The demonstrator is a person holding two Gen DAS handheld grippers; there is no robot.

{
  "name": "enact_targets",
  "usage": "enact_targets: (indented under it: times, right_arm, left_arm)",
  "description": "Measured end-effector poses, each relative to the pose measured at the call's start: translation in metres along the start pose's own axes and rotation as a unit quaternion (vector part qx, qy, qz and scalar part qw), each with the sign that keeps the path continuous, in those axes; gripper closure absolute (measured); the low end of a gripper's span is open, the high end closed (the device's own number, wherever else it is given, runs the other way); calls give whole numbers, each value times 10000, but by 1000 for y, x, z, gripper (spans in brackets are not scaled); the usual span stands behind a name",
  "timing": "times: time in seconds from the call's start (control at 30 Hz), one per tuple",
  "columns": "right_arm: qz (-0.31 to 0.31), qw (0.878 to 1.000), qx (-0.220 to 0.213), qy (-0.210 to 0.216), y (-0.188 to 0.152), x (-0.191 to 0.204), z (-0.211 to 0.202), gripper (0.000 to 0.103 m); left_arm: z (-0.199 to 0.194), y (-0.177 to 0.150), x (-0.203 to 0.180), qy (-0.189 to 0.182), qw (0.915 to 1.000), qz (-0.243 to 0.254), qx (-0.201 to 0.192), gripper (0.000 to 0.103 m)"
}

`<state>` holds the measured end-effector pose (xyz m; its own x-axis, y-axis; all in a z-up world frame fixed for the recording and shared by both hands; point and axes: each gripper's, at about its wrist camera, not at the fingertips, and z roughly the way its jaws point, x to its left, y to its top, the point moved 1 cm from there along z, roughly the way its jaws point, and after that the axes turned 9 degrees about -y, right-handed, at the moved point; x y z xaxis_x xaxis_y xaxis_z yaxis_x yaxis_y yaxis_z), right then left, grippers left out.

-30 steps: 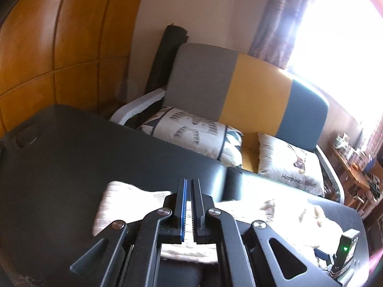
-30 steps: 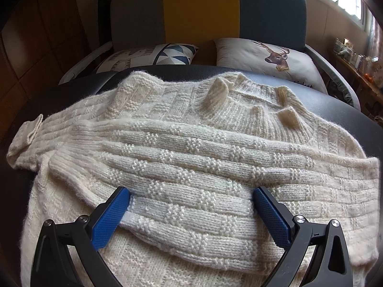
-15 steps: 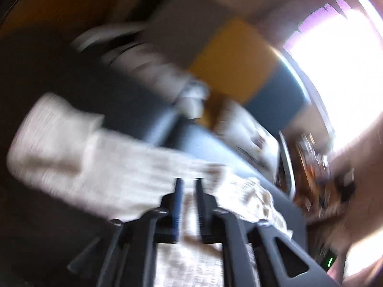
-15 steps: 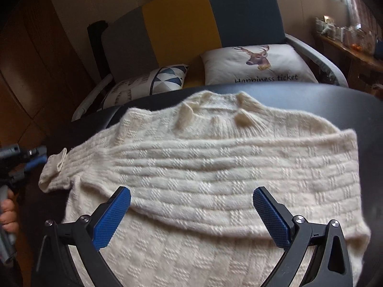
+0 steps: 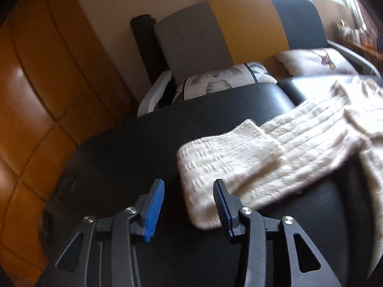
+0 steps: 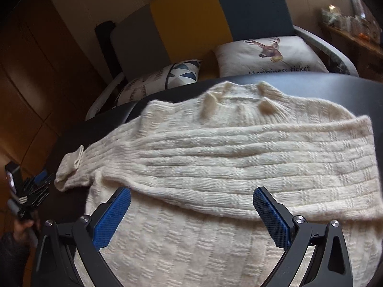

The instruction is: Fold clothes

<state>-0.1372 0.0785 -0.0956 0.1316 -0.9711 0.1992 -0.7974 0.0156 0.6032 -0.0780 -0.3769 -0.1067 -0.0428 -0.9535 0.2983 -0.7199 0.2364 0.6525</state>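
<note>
Lying spread across the dark counter [image 6: 335, 86], a cream knitted sweater [image 6: 215, 157] had one sleeve folded flat across its chest and its collar toward the far edge. The other sleeve [image 5: 251, 157] stretched out to the left, its turned-back cuff [image 5: 215, 167] resting on the counter. The left gripper [image 5: 189, 203] stood partly open with nothing between its blue pads [image 5: 153, 211]; its right finger overlapped the near edge of that cuff in the left wrist view, though whether it touched the knit could not be told. The right gripper [image 6: 191, 217] was spread wide and empty, poised over the near part of the sweater's body just below the folded sleeve. At the far left of the right wrist view, a hand [image 6: 21, 224] held the left gripper's handle. Beyond the counter stood a sofa [image 6: 191, 16] in grey, yellow and teal, carrying a deer cushion [image 6: 270, 55] and a patterned cushion [image 6: 167, 76].
</note>
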Motion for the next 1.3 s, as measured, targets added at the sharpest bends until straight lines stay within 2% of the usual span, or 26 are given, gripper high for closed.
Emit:
enact_targets:
  times: [0.17, 0.27, 0.3, 0.33, 0.37, 0.4, 0.43, 0.47, 0.53, 0.6, 0.67, 0.7, 0.77, 0.83, 0.97, 1.0, 1.1, 1.3]
  right_arm:
    - [-237, 9996, 130, -56, -2, 24, 6, 0]
    - [-308, 9992, 257, 36, -6, 36, 13, 0]
    - [-328, 9990, 302, 77, -8, 40, 15, 0]
    - [-337, 9987, 354, 168, -9, 44, 17, 0]
    - [-301, 9977, 430, 437, -9, 51, 17, 0]
    - [-219, 9948, 529, 839, -8, 59, 19, 0]
    - [-138, 9902, 627, 1239, -7, 67, 20, 0]
    - [-107, 9813, 787, 1751, -5, 76, 21, 0]
    - [-223, 9366, 1380, 3213, -4, 101, 25, 0]
    - [95, 9008, 1760, 3969, -2, 135, 34, 0]
    - [340, 8625, 2134, 4575, -5, 173, 45, 0]
    - [394, 8544, 2239, 4673, -7, 191, 50, 0]
    - [353, 8578, 2282, 4592, -12, 226, 61, 0]
    - [389, 8618, 2482, 4408, -20, 251, 78, 2]
    - [608, 8788, 2584, 3966, -30, 276, 108, 30]
    - [614, 8816, 2586, 3901, -32, 281, 113, 32]
    - [722, 8895, 2636, 3662, -41, 291, 127, 33]
    - [886, 9137, 2104, 3363, -38, 310, 132, 44]
  left_arm:
    - [28, 5, 5, -4, 9994, 247, 250, 51]
    - [45, 7, 9, -32, 9986, 324, 424, 53]
    - [49, 7, 12, -255, 9982, 177, 508, 60]
    - [49, 6, 22, -515, 9971, -246, 508, 85]
    - [47, 6, 33, -773, 9932, -719, 489, 95]
    - [46, 6, 44, -1029, 9865, -1189, 468, 96]
    - [46, 4, 56, -1340, 9758, -1675, 414, 98]
    - [45, 2, 69, -1658, 9616, -2160, 352, 99]
    - [42, -8, 83, -1975, 9422, -2697, 224, 100]
    - [38, -19, 96, -2255, 9207, -3185, 95, 100]
    - [34, -29, 109, -2526, 8957, -3660, -34, 99]
    - [31, -37, 115, -2617, 8825, -3908, -81, 99]
    - [25, -50, 127, -2560, 8692, -4228, -149, 99]
    - [19, -67, 131, -2578, 8604, -4394, -153, 97]
    - [5, -102, 137, -2631, 8426, -4697, -149, 93]
    - [2, -110, 139, -2644, 8379, -4772, -148, 93]
    - [-4, -122, 138, -2661, 8356, -4803, -179, 92]
    - [-25, -151, 118, -2823, 8274, -4854, -139, 91]
